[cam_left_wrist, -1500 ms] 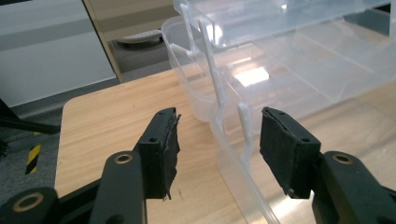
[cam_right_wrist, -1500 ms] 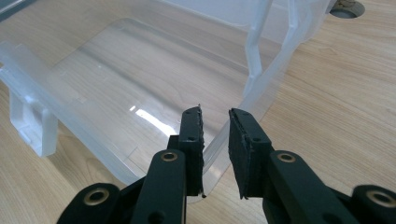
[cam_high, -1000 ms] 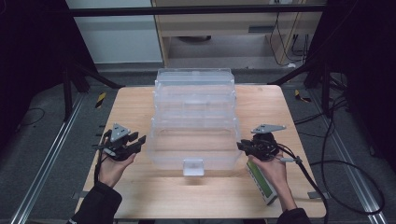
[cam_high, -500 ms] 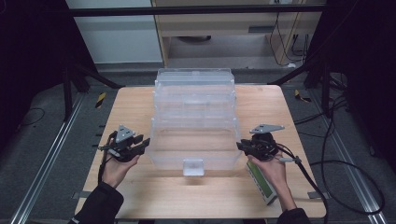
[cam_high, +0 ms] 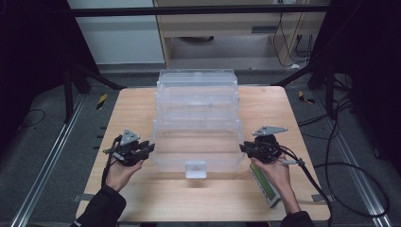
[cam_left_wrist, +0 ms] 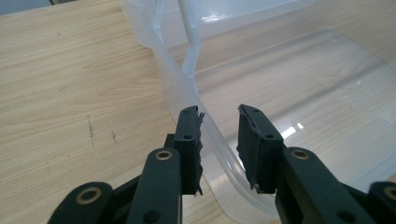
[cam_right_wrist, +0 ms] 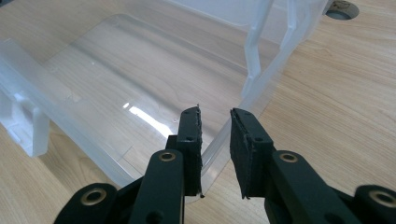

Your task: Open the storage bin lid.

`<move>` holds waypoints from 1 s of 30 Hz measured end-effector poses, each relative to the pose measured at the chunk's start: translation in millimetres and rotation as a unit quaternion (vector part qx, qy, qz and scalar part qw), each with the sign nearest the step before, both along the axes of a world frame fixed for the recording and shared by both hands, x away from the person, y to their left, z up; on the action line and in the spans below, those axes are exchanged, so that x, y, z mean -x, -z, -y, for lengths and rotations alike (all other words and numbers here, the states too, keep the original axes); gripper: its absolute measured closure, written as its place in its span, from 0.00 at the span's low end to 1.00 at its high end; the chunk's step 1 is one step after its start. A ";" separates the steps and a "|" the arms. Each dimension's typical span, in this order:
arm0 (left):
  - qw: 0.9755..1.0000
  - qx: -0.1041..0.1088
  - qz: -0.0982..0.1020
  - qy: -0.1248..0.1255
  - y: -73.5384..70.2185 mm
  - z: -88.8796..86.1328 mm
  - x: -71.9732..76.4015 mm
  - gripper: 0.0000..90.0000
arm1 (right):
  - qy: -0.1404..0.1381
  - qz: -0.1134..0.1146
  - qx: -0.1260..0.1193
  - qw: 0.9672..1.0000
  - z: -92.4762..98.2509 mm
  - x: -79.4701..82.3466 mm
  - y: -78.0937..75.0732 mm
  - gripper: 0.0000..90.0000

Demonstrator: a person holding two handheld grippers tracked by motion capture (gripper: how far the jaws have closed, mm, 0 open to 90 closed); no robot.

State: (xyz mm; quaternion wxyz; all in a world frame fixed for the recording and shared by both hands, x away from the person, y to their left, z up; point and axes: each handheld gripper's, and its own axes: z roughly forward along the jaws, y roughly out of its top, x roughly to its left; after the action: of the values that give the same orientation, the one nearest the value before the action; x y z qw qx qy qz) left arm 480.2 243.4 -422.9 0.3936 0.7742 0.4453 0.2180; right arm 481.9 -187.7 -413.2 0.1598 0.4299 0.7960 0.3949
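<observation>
A clear plastic box [cam_high: 196, 94] stands mid-table with its clear lid [cam_high: 196, 149] folded down flat toward me, latch [cam_high: 195, 169] at the front. My left gripper [cam_high: 150, 147] is at the lid's left edge. Its jaws [cam_left_wrist: 219, 116] straddle the raised rim [cam_left_wrist: 212, 135] and have just been closing, with a gap still showing on the inner side. My right gripper [cam_high: 243, 149] is at the lid's right edge. Its pads [cam_right_wrist: 215, 114] sit close on either side of the rim [cam_right_wrist: 212, 149] and hold it.
A green and white flat device [cam_high: 265, 185] lies on the wooden table [cam_high: 132, 109] under my right forearm. Cables [cam_high: 331, 165] trail off the right side. The table's round cable hole [cam_right_wrist: 343, 8] is beyond the box.
My left gripper has edged right onto the lid's rim and its jaws have narrowed. The right gripper and the box have stayed put.
</observation>
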 end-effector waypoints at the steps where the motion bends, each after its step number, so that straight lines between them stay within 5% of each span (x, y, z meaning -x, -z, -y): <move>1: 1.000 -0.002 0.000 0.000 -0.4 0.3 0.5 0.77 | 0.000 -0.001 -0.001 1.000 -0.1 0.2 -0.1 0.82; 16: 1.000 -0.008 0.002 0.000 -0.9 1.9 14.0 0.78 | 0.000 -0.008 0.011 1.000 -1.3 13.4 -2.5 0.83; 20: 1.000 -0.010 0.003 0.016 -1.9 -1.0 11.9 0.77 | 0.004 -0.009 0.009 1.000 -1.4 14.0 -2.5 0.83; 25: 1.000 -0.018 0.015 0.014 -3.2 -4.0 12.2 0.67 | 0.010 -0.010 0.009 1.000 -2.4 13.4 -2.3 0.81; 30: 1.000 0.004 0.028 -0.003 -12.5 -19.2 14.1 0.56 | 0.020 -0.007 -0.002 1.000 2.1 12.2 -7.0 0.71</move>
State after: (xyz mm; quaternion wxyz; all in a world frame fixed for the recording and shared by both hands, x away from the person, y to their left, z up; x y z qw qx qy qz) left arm 466.1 262.5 -410.4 0.4080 0.7650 0.4374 0.2389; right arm 469.8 -189.9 -406.2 0.1610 0.4491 0.7877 0.3898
